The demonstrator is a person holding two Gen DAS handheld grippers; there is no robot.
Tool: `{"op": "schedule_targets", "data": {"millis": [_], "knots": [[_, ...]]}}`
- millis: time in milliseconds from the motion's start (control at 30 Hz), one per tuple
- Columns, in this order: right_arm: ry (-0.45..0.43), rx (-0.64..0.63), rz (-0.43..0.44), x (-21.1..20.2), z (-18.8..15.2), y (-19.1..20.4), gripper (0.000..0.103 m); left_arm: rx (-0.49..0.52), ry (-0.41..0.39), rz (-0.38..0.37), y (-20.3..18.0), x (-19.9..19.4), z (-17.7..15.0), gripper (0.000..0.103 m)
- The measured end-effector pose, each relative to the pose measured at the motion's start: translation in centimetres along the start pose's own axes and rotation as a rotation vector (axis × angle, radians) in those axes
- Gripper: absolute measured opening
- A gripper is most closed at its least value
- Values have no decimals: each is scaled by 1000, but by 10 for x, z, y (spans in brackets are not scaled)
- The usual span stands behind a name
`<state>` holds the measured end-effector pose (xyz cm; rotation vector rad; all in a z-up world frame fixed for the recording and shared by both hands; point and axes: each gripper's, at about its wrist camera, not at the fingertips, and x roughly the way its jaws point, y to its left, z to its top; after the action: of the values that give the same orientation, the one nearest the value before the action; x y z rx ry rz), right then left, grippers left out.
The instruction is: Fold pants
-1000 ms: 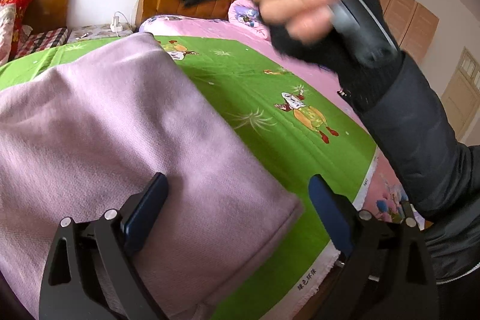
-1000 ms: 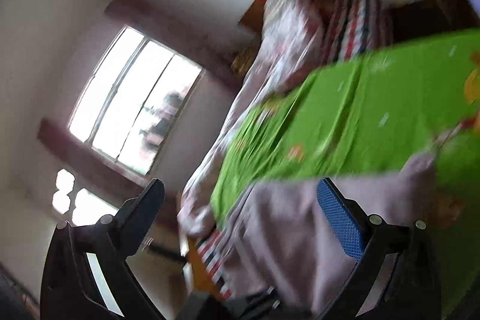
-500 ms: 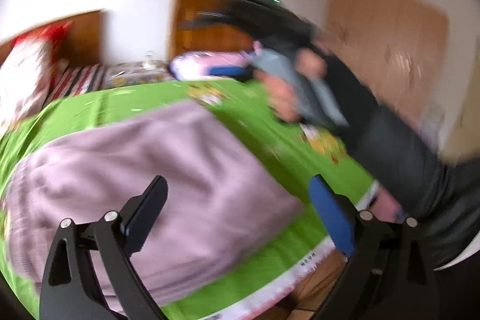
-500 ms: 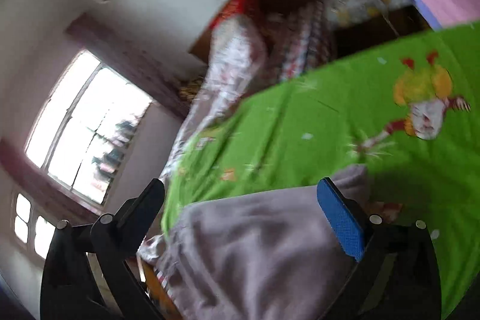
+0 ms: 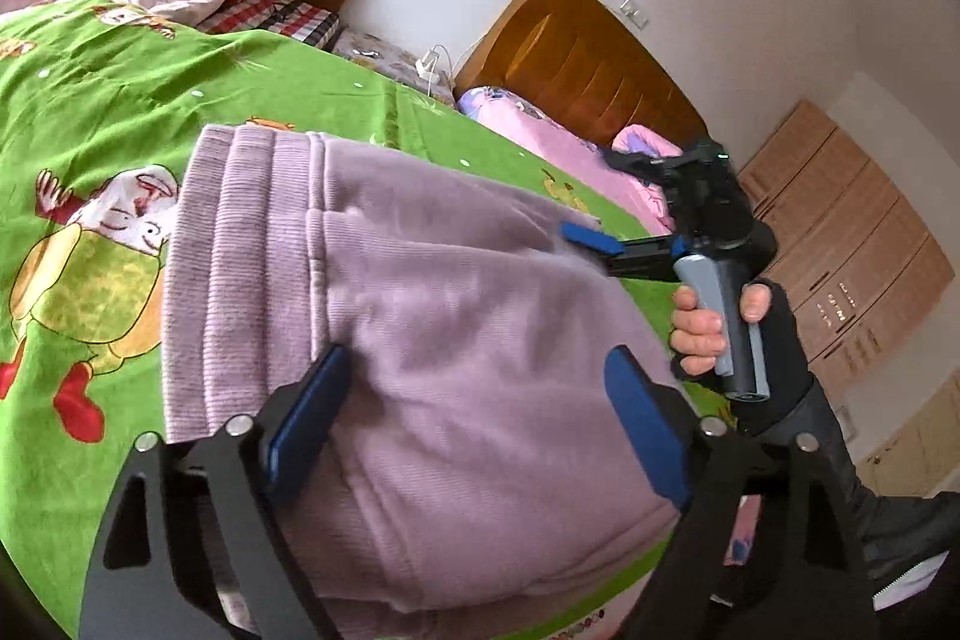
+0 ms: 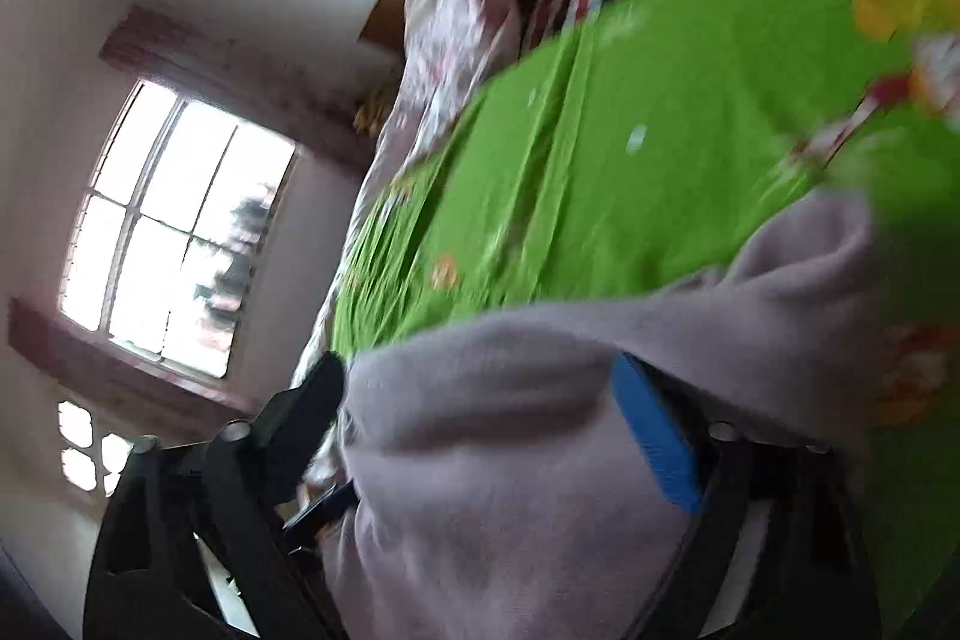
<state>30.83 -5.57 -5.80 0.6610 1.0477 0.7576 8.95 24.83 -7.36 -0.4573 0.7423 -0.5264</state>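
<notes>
A bedroom is shown in the left wrist view, with a green cartoon-printed bedsheet (image 5: 120, 112) spread over the bed and wooden headboards against a white wall. The lilac pants (image 5: 420, 328) are laid on this sheet as a folded bundle, the ribbed waistband turned to the left. The left gripper (image 5: 480, 400) is held low over the bundle with its fingers spread apart and nothing between them. The right gripper (image 5: 591, 239) is seen reaching in over the far edge of the cloth; whether its fingers are apart cannot be told from here. A second earlier, that gripper was raised high above the bed; it has since been brought down to the pants.

In the right wrist view, blurred by motion, a window (image 6: 174, 232) and the sheet are seen tilted. The right gripper's fingers (image 6: 654, 436) are spread wide over the pants, gripping nothing.

The fold is judged nearly finished, at the stage of smoothing or a last fold. A firm hold on an edge is called for next.
</notes>
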Motion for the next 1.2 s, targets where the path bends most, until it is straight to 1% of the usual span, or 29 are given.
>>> {"op": "schedule_targets", "data": {"millis": [33, 100, 133, 167, 200, 267, 300, 333, 367, 400, 433, 467, 500, 533, 567, 600, 633, 700, 733, 767, 800, 833, 900, 933, 967, 1067, 1100, 1133, 1200], "knots": [[-14, -25, 9, -12, -6, 11, 97, 1, -6, 4, 0, -3, -1, 85], [-36, -83, 32, -35, -16, 27, 99, 3, -40, 49, -6, -10, -1, 87], [-37, -136, 45, -46, -28, 37, 99, 14, -58, 80, -12, -16, -4, 93], [-19, -192, 54, -56, -41, 47, 99, 47, -84, 137, -23, -24, -8, 97], [-3, -219, 53, -68, -51, 48, 99, 81, -104, 170, -33, -29, -12, 97], [58, -280, 65, -70, -82, 59, 99, 152, -129, 193, -52, -35, -23, 97], [91, -305, 90, -70, -98, 60, 99, 187, -131, 204, -59, -37, -29, 98], [122, -315, 103, -62, -119, 59, 99, 221, -130, 229, -65, -36, -34, 100], [147, -310, 94, -59, -132, 55, 99, 259, -113, 280, -70, -30, -40, 101], [178, -302, 75, -56, -145, 49, 99, 278, -79, 326, -68, -22, -43, 101], [206, -298, 28, -50, -158, 39, 99, 281, -54, 355, -64, -17, -45, 101], [195, -304, 19, -52, -165, 30, 98, 286, -38, 378, -58, -9, -49, 101], [153, -318, 60, -56, -169, 24, 98, 309, -52, 384, -56, -7, -53, 101], [127, -305, 52, -64, -172, 21, 98, 327, -54, 395, -57, -7, -56, 101], [120, -300, 38, -70, -173, 22, 98, 346, -44, 423, -60, -4, -56, 101], [105, -305, 1, -76, -174, 24, 98, 355, -40, 447, -63, -3, -56, 101], [75, -326, -90, -85, -175, 27, 98, 355, -42, 464, -63, -5, -57, 101], [-9, -391, -268, -103, -180, 40, 99, 348, -68, 549, -70, -10, -56, 101], [-76, -433, -337, -117, -184, 50, 99, 343, -99, 607, -74, -12, -55, 101], [-134, -458, -366, -128, -186, 59, 99, 335, -150, 674, -79, -18, -55, 101], [-191, -479, -385, -139, -190, 65, 99, 330, -194, 703, -85, -24, -56, 101], [-275, -506, -409, -150, -197, 76, 99, 324, -227, 712, -90, -30, -56, 101], [-400, -550, -451, -167, -209, 87, 99, 301, -332, 727, -106, -47, -52, 101], [-478, -574, -465, -174, -216, 97, 99, 295, -382, 734, -115, -56, -52, 101], [-533, -586, -467, -180, -222, 105, 99, 290, -445, 738, -126, -66, -50, 101], [-711, -612, -450, -200, -242, 118, 99, 271, -579, 737, -156, -87, -46, 102], [-736, -614, -448, -205, -242, 121, 99, 264, -591, 751, -164, -89, -45, 102], [-738, -617, -458, -198, -246, 123, 99, 254, -583, 775, -170, -88, -45, 102], [-702, -626, -490, -200, -251, 119, 99, 236, -499, 835, -179, -76, -46, 102]]}}
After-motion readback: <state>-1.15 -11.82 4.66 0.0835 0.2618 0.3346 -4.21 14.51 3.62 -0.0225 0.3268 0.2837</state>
